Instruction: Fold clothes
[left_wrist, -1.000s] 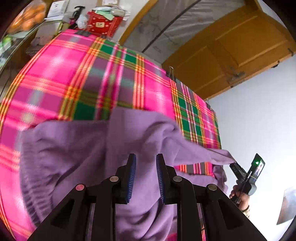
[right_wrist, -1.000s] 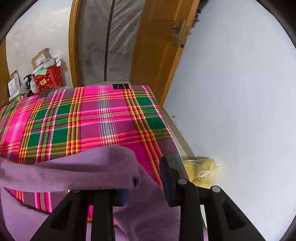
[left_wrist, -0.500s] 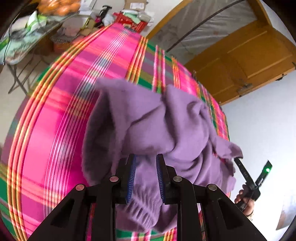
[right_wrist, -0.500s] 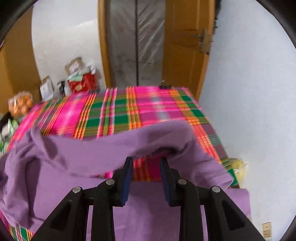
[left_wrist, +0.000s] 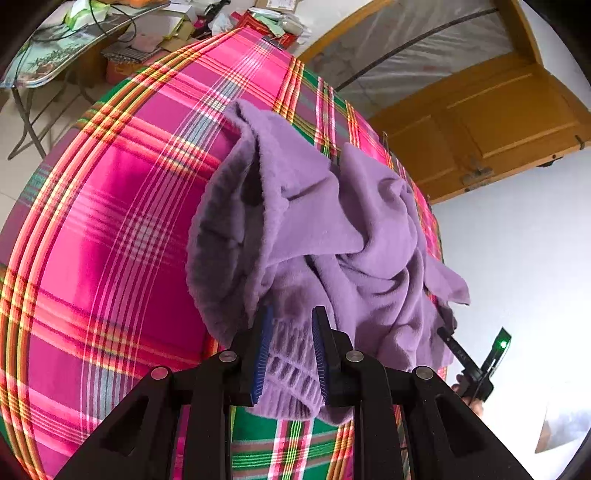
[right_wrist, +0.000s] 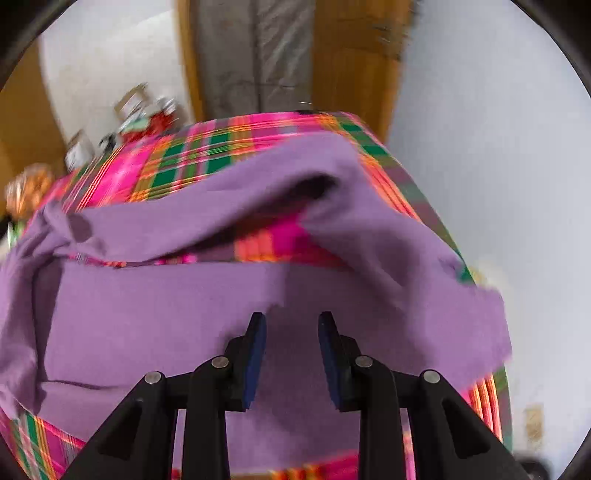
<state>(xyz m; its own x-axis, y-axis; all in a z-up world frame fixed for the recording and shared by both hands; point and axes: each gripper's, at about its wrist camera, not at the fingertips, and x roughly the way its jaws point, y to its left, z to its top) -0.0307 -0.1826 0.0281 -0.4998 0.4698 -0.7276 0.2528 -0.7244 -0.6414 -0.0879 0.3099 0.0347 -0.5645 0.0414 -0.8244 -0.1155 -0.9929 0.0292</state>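
A purple sweater (left_wrist: 351, 229) lies bunched in folds on the pink and green plaid tablecloth (left_wrist: 110, 221). My left gripper (left_wrist: 292, 310) is shut on its ribbed hem at the near edge. In the right wrist view, which is blurred by motion, the sweater (right_wrist: 184, 314) arches over the plaid cloth (right_wrist: 192, 162) and spreads under my right gripper (right_wrist: 291, 314). That gripper is shut on a fabric edge at its tips. The left wrist view shows the right gripper (left_wrist: 443, 332) at the sweater's lower right corner, held by a hand (left_wrist: 476, 402).
An orange wooden door (left_wrist: 498, 122) and a plastic-covered doorway (right_wrist: 258, 55) stand beyond the table's far end. A cluttered side table (left_wrist: 74, 48) and boxes (left_wrist: 266, 26) are at the far left. A white wall (right_wrist: 498, 147) runs close along the table's right side.
The sweater went from stretched out between the grippers to bunched up on the table. My left gripper swung so more of the table's left side shows. The right gripper's fingers drew closer together.
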